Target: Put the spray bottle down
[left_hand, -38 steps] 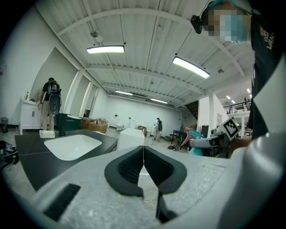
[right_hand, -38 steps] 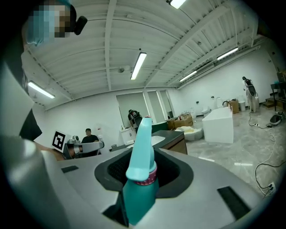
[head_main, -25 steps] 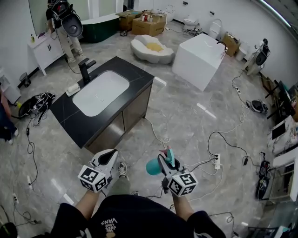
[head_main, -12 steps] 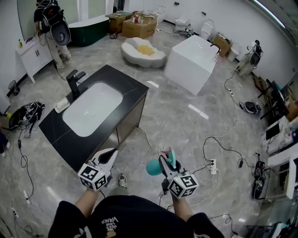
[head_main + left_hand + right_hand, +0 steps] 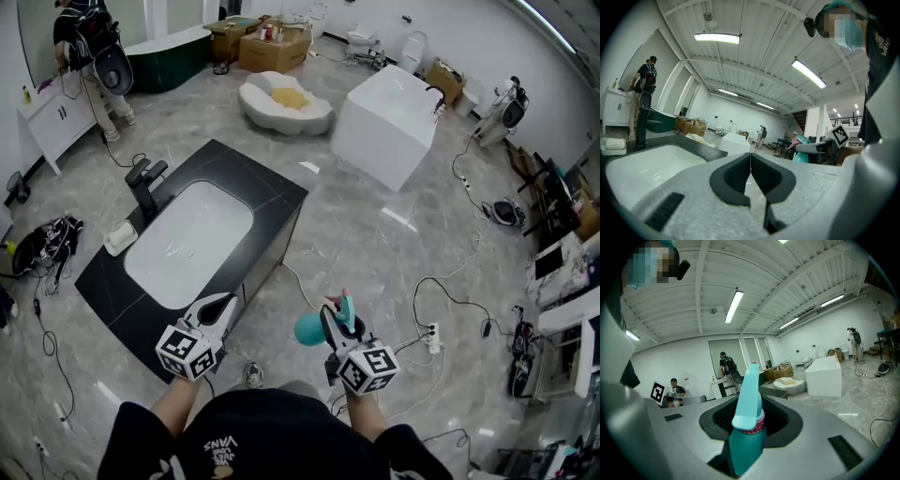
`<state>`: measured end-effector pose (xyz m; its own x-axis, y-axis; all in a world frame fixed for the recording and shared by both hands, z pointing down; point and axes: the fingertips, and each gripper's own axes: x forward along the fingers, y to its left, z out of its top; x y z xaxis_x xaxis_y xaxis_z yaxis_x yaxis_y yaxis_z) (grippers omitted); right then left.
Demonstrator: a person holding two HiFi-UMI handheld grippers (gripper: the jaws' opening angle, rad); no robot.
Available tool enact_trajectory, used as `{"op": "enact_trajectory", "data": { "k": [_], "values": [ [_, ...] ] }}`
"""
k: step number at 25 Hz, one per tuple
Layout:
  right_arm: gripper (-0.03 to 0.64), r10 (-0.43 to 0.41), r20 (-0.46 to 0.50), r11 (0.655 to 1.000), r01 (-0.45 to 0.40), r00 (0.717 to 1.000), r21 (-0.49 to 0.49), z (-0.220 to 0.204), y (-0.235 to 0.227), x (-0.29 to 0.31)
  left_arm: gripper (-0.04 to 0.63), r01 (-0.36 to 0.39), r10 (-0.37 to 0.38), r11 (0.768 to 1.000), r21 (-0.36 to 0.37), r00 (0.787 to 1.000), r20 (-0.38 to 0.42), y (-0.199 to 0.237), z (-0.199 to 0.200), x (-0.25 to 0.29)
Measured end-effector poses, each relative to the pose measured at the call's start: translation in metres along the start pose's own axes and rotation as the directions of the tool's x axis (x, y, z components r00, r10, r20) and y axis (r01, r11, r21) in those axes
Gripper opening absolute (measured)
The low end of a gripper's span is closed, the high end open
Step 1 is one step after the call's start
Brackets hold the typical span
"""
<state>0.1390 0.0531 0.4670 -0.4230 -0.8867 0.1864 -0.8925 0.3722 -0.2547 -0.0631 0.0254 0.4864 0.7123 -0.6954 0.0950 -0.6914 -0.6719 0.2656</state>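
Now the black sink desk (image 5: pixel 277 187) slides closer under both hands, so the set-down looks close. The right claw (image 5: pixel 334 317) still pinches the teal spray bottle (image 5: pixel 309 332) above the floor, right of the desk. The left claw (image 5: pixel 221 306) is pressed together, empty.

The base of the spray bottle (image 5: pixel 746 401) is lost from sight between the jaws of my right gripper (image 5: pixel 749 426). In the head view my left gripper (image 5: pixel 223 305) covers the near corner of the black counter (image 5: pixel 272 192), and what's in the far cardboard boxes (image 5: pixel 272 42) is too small to tell.
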Motion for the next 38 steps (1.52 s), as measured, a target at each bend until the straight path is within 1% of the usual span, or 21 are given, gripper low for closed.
{"op": "enact_trajectory", "data": {
  "k": [4,10,13,18,20,25,31,34,38],
  "values": [
    [0.137,0.008,-0.019,1.000,-0.008,1.000,-0.008,0.003,-0.001,0.024,0.020,-0.002,0.002,1.000,-0.016,1.000,-0.003,0.016,0.000,0.009],
    [0.137,0.053,-0.043,0.998,-0.055,0.998,-0.023,0.011,-0.017,0.058,0.020,-0.064,0.064,0.997,-0.037,0.998,0.005,0.038,0.003,0.023],
    [0.137,0.093,-0.056,0.995,-0.095,0.994,-0.038,0.017,-0.032,0.081,0.020,-0.112,0.113,0.993,-0.040,0.994,0.010,0.049,0.004,0.036],
    [0.137,0.172,-0.078,0.983,-0.177,0.982,-0.055,0.033,-0.060,0.123,0.020,-0.199,0.200,0.979,-0.044,0.980,0.022,0.063,0.011,0.065],
    [0.137,0.207,-0.095,0.975,-0.213,0.974,-0.059,0.039,-0.073,0.139,0.020,-0.237,0.238,0.971,-0.045,0.971,0.033,0.065,0.018,0.078],
    [0.137,0.292,-0.121,0.950,-0.302,0.949,-0.077,0.061,-0.107,0.173,0.020,-0.330,0.333,0.943,-0.049,0.941,0.065,0.068,0.034,0.114],
    [0.137,0.386,-0.162,0.910,-0.404,0.908,-0.092,0.072,-0.142,0.200,0.020,-0.431,0.435,0.900,-0.068,0.896,0.092,0.064,0.030,0.144],
    [0.137,0.420,-0.183,0.887,-0.445,0.889,-0.126,0.077,-0.155,0.212,0.020,-0.466,0.470,0.882,-0.066,0.878,0.088,0.058,0.026,0.152],
    [0.137,0.445,-0.206,0.861,-0.480,0.871,-0.170,0.081,-0.162,0.232,0.020,-0.515,0.519,0.854,-0.071,0.853,0.060,0.055,0.021,0.152]
  ]
}}
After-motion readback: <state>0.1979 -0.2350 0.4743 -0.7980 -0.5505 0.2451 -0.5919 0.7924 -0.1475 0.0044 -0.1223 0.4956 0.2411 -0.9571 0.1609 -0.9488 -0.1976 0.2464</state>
